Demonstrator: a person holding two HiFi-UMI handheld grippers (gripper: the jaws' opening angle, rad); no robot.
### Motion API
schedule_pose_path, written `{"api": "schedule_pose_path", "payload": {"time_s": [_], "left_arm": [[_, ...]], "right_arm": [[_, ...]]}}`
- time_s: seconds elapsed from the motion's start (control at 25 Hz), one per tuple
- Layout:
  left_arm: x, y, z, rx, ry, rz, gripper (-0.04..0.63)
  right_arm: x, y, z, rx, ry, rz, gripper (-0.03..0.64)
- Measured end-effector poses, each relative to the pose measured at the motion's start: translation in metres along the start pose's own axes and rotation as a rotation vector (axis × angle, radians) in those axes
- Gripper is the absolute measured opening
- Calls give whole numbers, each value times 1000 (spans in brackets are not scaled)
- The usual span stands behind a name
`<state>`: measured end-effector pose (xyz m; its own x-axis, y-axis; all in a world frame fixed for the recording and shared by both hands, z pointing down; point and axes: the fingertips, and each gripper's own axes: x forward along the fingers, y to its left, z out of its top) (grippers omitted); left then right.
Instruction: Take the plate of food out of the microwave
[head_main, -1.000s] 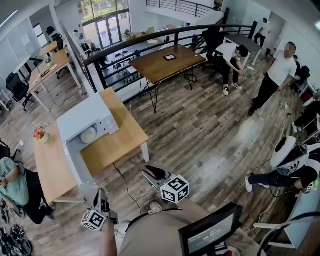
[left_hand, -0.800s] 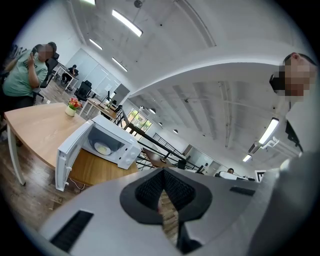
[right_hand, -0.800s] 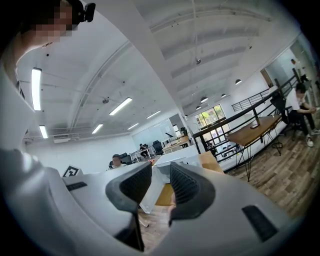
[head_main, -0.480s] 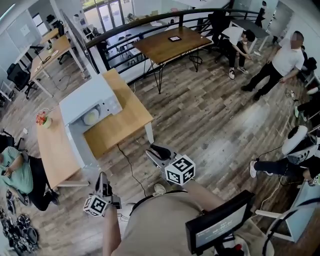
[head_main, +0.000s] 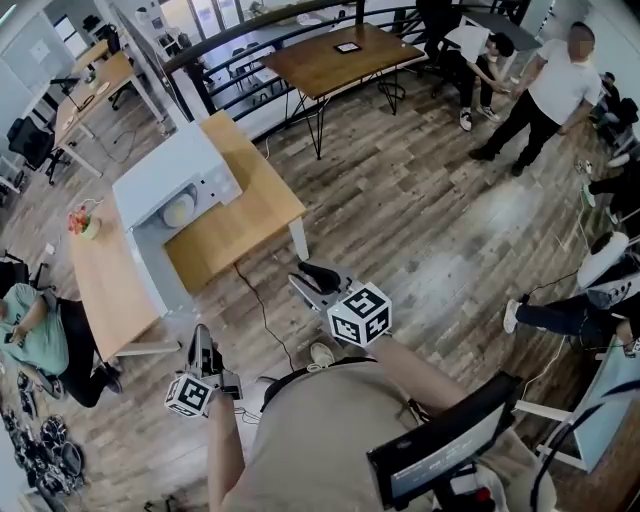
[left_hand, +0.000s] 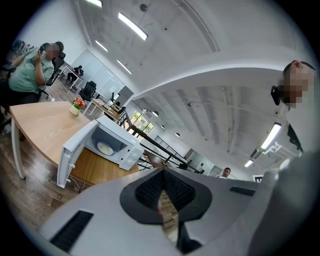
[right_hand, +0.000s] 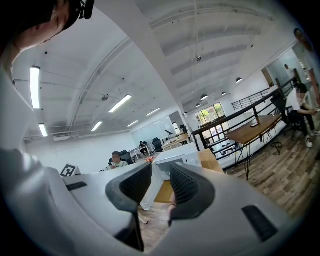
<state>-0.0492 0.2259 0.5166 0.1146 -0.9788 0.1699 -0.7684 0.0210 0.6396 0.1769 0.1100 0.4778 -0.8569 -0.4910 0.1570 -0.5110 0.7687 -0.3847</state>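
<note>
A white microwave (head_main: 175, 185) stands on a wooden table (head_main: 240, 230) with its door (head_main: 150, 280) swung open. Inside sits a pale plate of food (head_main: 178, 210), which also shows in the left gripper view as the plate (left_hand: 105, 148). Both grippers hang over the floor well short of the table. My left gripper (head_main: 202, 338) is shut, its pads meeting at the tips (left_hand: 163, 172) with nothing between them. My right gripper (head_main: 305, 280) is open a little; the microwave door (right_hand: 150, 192) shows through the gap of the right gripper (right_hand: 160, 168).
A second table (head_main: 105, 300) with a flower pot (head_main: 80, 222) adjoins on the left, beside a seated person (head_main: 25, 330). A cable (head_main: 262, 320) trails across the wood floor. A railing (head_main: 260, 40), another table (head_main: 340, 55) and several people stand farther back and to the right.
The head view has tilted and moved forward, so the microwave table sits slightly closer. Both grippers ride a little higher in view, their jaws unchanged.
</note>
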Motion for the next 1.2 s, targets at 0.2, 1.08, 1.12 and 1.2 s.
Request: {"api": "schedule_pose_path", "payload": {"time_s": [0.2, 1.08, 1.12, 1.2], "left_arm": [[2, 8, 0, -18, 0, 7, 5], [38, 98, 76, -33, 30, -29, 5], [44, 99, 82, -24, 38, -43, 5], [51, 104, 95, -12, 56, -60, 5]], "right_arm": [[7, -4, -2, 5, 11, -1, 101], [144, 15, -3, 34, 37, -63, 101], [151, 16, 0, 34, 35, -72, 101], [165, 20, 4, 38, 33, -88, 101]]}}
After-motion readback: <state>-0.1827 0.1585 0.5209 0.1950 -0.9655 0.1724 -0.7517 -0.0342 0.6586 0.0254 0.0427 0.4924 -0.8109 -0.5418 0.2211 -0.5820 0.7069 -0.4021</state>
